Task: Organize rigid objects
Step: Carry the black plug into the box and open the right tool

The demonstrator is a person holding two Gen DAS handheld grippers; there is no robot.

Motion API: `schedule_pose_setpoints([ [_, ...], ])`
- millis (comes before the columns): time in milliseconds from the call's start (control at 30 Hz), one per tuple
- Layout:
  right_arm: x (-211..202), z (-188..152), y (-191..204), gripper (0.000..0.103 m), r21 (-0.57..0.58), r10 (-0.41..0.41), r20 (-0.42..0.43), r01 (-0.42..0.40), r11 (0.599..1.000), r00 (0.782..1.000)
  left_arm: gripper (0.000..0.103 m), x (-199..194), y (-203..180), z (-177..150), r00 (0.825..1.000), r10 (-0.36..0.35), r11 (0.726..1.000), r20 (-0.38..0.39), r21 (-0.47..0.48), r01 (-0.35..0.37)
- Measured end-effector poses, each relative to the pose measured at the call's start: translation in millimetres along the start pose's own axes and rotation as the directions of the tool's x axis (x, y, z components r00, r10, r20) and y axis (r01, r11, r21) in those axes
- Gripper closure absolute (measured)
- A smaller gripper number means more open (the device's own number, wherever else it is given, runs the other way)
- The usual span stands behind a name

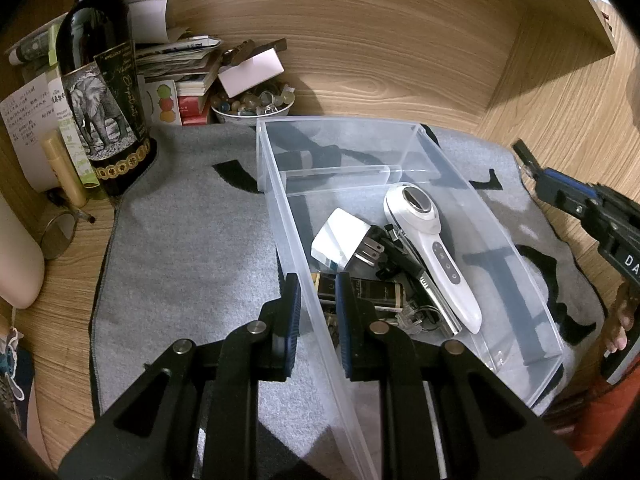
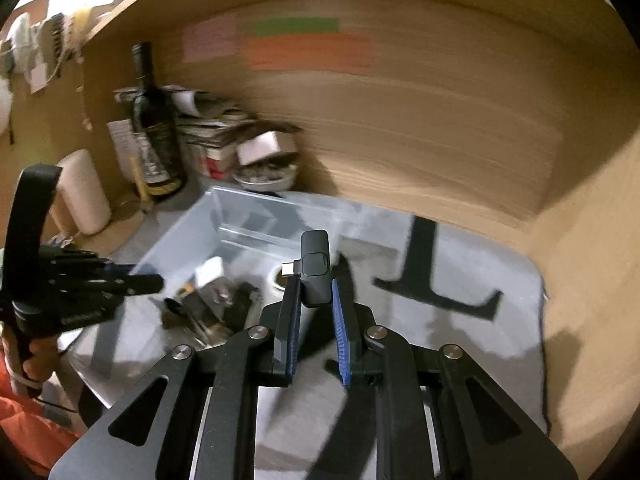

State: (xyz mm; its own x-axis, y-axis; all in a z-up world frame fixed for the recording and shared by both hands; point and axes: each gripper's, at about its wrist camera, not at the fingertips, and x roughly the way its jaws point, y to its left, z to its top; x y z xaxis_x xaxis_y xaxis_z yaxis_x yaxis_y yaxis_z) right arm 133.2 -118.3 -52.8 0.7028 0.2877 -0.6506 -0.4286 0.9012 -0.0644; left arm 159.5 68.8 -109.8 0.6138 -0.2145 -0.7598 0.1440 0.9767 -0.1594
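Observation:
A clear plastic bin stands on a grey mat. Inside lie a white handheld device, a white plug adapter, a dark box and several small items. My left gripper is shut on the bin's left wall. My right gripper is shut on a small dark grey gadget with a connector, held above the mat beside the bin; it also shows in the left wrist view. The right view is blurred.
A wine bottle stands at the mat's back left corner. Papers and booklets, a bowl of stones and a round mirror crowd the back left. Wooden walls close the back and right.

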Motion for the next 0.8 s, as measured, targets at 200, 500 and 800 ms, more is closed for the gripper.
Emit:
schedule_pose_setpoints([
  [200, 30.5, 2.3, 29.3, 0.089, -0.075, 0.057, -0.070, -0.062, 0.995, 0.996, 0.087, 0.0, 0.1, 0.1, 1.000, -0.001, 1.000, 0.001, 0.000, 0.001],
  [500, 56.2, -2.9, 39.7, 0.085, -0.084, 0.066, -0.166, -0.081, 0.993, 0.984, 0.087, 0.6, 0.7, 0.5, 1.000, -0.005, 1.000, 0.002, -0.005, 0.005],
  [800, 22.9, 0.8, 32.0, 0.030, -0.043, 0.050, -0.069, -0.053, 0.998, 0.996, 0.070, -4.7, 2.9, -0.3, 1.000, 0.027, 0.999, 0.015, -0.021, -0.026],
])
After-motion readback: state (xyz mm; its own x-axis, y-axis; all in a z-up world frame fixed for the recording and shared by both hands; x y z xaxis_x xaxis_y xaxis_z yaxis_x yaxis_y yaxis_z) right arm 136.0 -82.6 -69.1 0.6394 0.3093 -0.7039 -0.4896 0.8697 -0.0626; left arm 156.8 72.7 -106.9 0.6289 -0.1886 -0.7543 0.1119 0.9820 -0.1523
